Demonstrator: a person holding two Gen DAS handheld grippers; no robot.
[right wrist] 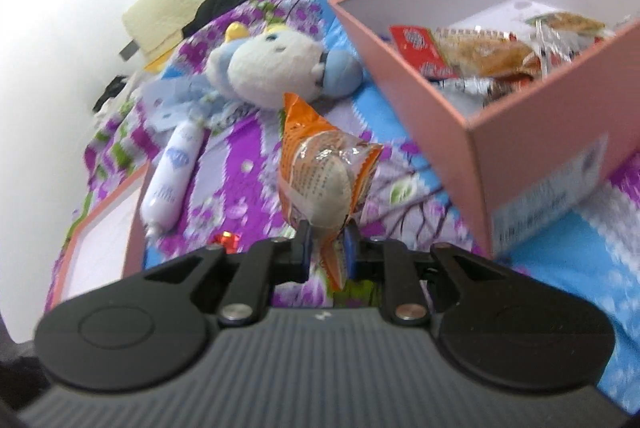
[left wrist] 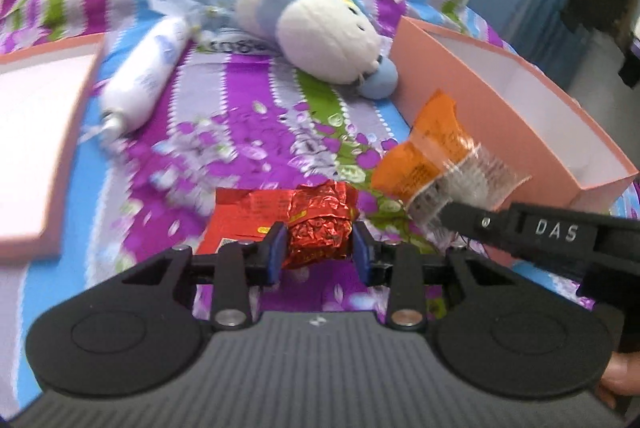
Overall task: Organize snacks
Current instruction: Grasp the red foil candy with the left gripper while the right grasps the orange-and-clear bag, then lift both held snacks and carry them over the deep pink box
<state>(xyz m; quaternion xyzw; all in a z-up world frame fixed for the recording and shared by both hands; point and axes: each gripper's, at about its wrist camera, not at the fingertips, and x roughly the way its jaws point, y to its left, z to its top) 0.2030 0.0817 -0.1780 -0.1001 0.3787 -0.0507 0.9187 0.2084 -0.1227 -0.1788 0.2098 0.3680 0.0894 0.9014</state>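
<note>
Here, the left gripper (left wrist: 319, 246) clamps a red foil snack (left wrist: 320, 224), and the right gripper (right wrist: 327, 248) pinches an orange packet (right wrist: 324, 172). Both look bound for the pink box (right wrist: 520, 148) at two o'clock, already holding snacks.

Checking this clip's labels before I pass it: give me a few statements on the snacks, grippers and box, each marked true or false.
1. The left gripper grips a crinkled red foil snack. True.
2. The right gripper is empty. False: it pinches an orange plastic snack packet.
3. The pink cardboard box holds no snacks. False: several wrapped snacks lie inside.
4. A white-and-blue plush toy lies on the floral bedspread. True.
</note>
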